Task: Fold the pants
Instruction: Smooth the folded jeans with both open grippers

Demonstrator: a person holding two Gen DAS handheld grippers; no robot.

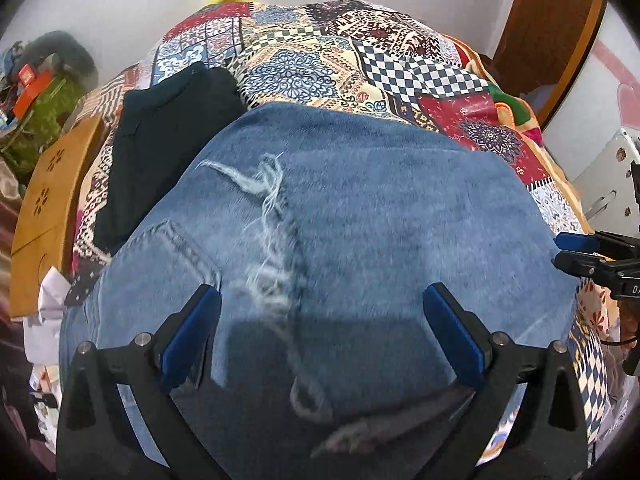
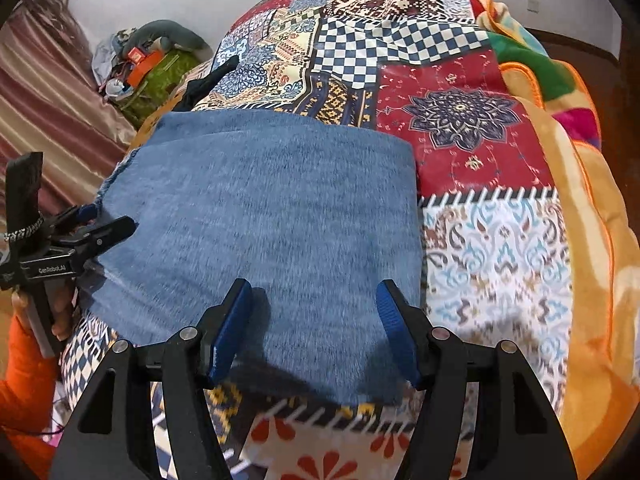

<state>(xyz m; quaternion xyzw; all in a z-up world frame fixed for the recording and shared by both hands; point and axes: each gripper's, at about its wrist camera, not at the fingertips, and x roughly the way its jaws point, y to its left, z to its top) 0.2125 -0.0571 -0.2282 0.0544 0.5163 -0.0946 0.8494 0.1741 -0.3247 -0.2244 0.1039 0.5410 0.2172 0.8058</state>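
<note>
Jeans [image 2: 260, 216] lie part-folded on the bedspread [image 2: 496, 248], under both grippers. Left gripper [image 1: 320, 332] wide, empty. Right gripper [image 2: 314, 328] half-open, empty. Risk: pinching one layer only, probably; frayed tear [image 1: 272, 248] could snag a finger.

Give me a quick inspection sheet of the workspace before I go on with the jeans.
Surface: bed under a patchwork bedspread, with an orange-edged blanket along its far side.
Job's things: blue jeans lying folded on the bedspread; frayed rip and a pocket facing up.
Clutter: dark folded garment beside the jeans; heap of bags and boxes by the wall.
Grippers: left claw open over the jeans; right claw open over the jeans' near edge; neither pinches cloth.
Cables: nothing seen.
Surroundings: wooden board, curtain, wooden door, white wall.
</note>
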